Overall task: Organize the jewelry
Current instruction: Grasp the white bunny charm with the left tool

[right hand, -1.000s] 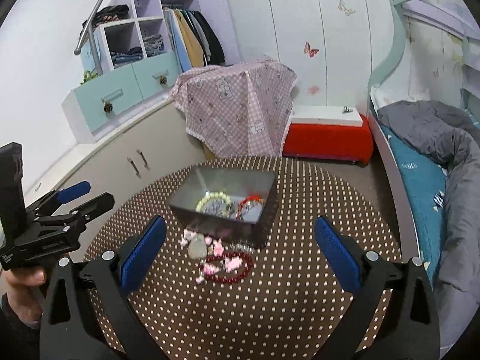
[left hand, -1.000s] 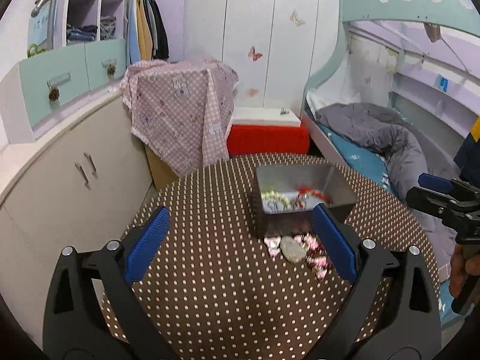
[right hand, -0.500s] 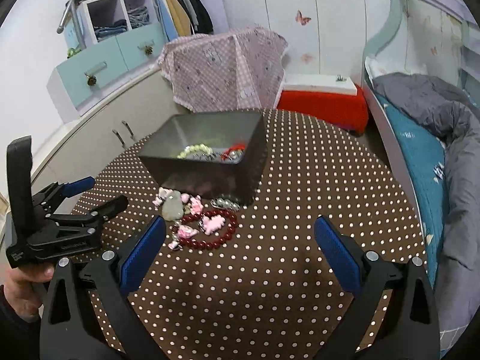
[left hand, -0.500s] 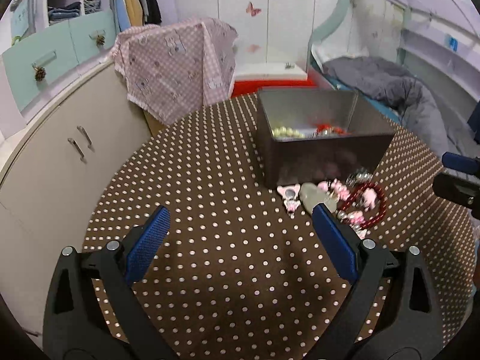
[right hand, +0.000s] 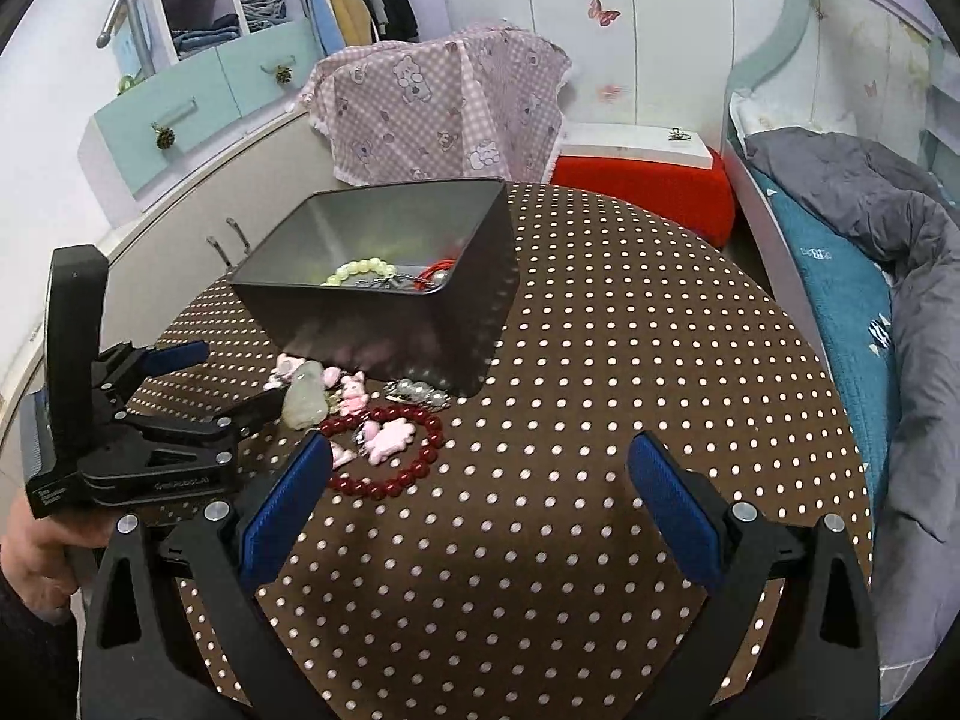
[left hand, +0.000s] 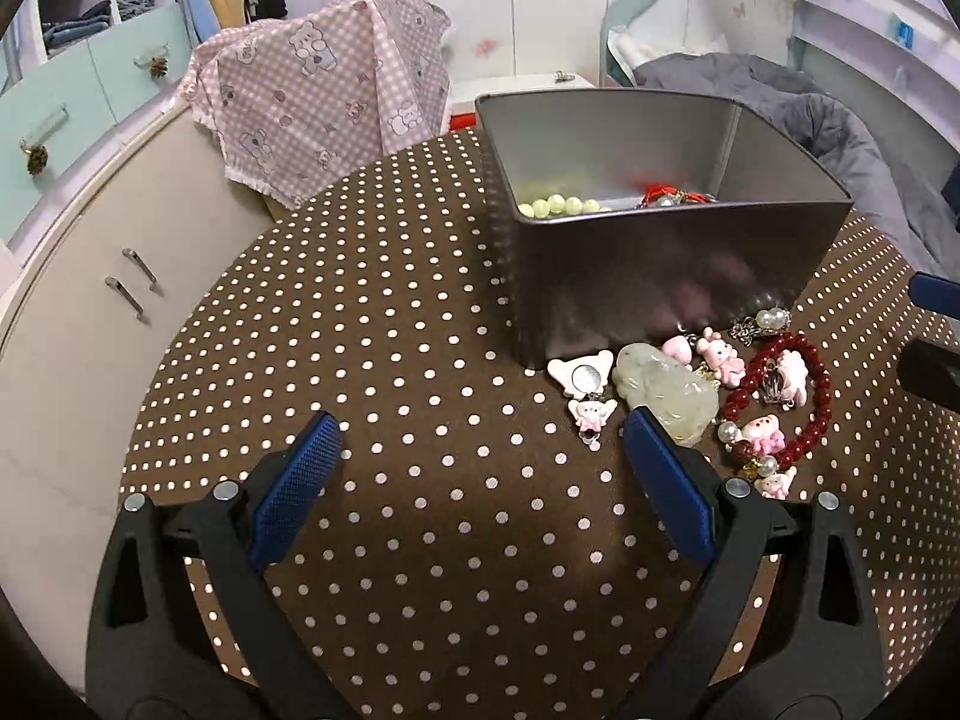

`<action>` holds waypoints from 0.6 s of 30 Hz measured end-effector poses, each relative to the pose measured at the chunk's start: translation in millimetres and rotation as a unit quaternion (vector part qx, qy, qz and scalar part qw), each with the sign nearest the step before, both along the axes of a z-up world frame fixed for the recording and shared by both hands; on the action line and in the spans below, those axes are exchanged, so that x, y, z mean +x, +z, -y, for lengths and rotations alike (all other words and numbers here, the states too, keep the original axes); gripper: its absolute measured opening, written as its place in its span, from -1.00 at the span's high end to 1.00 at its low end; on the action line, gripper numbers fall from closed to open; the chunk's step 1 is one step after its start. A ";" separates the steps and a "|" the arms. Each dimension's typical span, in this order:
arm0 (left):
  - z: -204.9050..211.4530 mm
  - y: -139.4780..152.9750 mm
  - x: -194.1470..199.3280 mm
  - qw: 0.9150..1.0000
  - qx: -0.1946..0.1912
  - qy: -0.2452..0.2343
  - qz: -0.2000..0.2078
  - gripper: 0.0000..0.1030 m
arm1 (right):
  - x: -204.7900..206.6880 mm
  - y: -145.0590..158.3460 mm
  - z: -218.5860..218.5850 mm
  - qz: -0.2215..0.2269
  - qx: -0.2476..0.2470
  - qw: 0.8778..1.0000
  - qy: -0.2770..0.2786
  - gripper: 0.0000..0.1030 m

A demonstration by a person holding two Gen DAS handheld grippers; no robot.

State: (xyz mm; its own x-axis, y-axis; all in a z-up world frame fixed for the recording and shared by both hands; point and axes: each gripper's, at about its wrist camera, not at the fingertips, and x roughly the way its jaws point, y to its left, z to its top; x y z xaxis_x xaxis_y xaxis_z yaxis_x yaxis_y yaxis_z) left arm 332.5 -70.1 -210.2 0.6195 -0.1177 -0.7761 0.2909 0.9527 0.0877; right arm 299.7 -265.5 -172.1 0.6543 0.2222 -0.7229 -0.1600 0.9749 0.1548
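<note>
Hovering low over the dotted table (left hand: 390, 360), the left gripper (left hand: 480, 450) has its jaws spread wide and holds nothing; its right pad (left hand: 666, 480) sits just beside the near end of the jade pendant (left hand: 666, 390), so the pile lies ahead and to the right of its centre line; a shift rightward looks needed before closing; the pendant's long axis runs diagonally, from up-left by the tin (left hand: 660, 276) to down-right toward that pad; next right come pink charms (left hand: 720, 357), then the red bracelet (left hand: 786, 396), a flat ring with charms inside it; a green bead string (left hand: 555, 204) and red pieces lie in the tin; from the right wrist view the right gripper (right hand: 480, 468) is also spread and empty, its left pad (right hand: 288, 492) near the bracelet (right hand: 384, 450), the pile up-left of it; left gripper is nearer the pendant, right nearer the bracelet, I judge.
</note>
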 end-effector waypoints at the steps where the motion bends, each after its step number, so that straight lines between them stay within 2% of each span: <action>1: 0.1 1.0 1.0 1.000 -0.005 -0.002 -0.002 -0.68 | 1.5 -1.1 -0.1 -0.001 0.000 1.000 0.001 -0.85; 3: -0.8 1.3 5.1 1.000 -0.013 -0.007 -0.006 -0.54 | 5.2 -2.6 -1.8 -0.002 0.000 1.000 0.007 -0.83; 5: 0.9 2.0 7.4 1.000 -0.020 -0.016 -0.009 -0.37 | 9.3 -3.8 -5.0 -0.005 0.003 1.000 0.016 -0.68; 7: 4.3 2.9 9.3 0.999 -0.028 -0.028 -0.010 -0.04 | 15.8 -7.6 -8.8 -0.017 0.007 1.000 0.021 -0.28; 8: 7.4 3.1 9.3 0.999 -0.030 -0.034 -0.011 0.05 | 19.1 -8.8 -10.3 -0.021 0.008 1.000 0.021 -0.20; 9: 10.0 3.7 9.0 0.999 -0.033 -0.040 -0.012 0.28 | 22.4 -10.7 -11.9 -0.026 0.008 0.999 0.020 -0.14; 10: 13.1 4.3 9.1 0.998 -0.037 -0.047 -0.013 0.41 | 24.9 -11.4 -14.2 -0.029 0.008 0.999 0.021 -0.12; 12: 16.2 5.0 9.8 0.997 -0.047 -0.053 -0.015 0.58 | 30.3 -12.2 -19.4 -0.032 0.013 0.999 0.026 -0.10; 14: 15.4 4.7 8.4 0.997 -0.053 -0.052 -0.016 0.58 | 35.4 -13.4 -25.8 -0.036 0.010 0.999 0.031 -0.05; 16: 14.5 5.1 8.4 0.997 -0.057 -0.053 -0.017 0.58 | 41.3 -16.8 -30.9 -0.045 0.005 0.999 0.029 0.10; 18: 12.9 5.3 6.6 0.997 -0.058 -0.053 -0.017 0.58 | 45.1 -19.4 -34.4 -0.048 0.001 0.999 0.023 0.12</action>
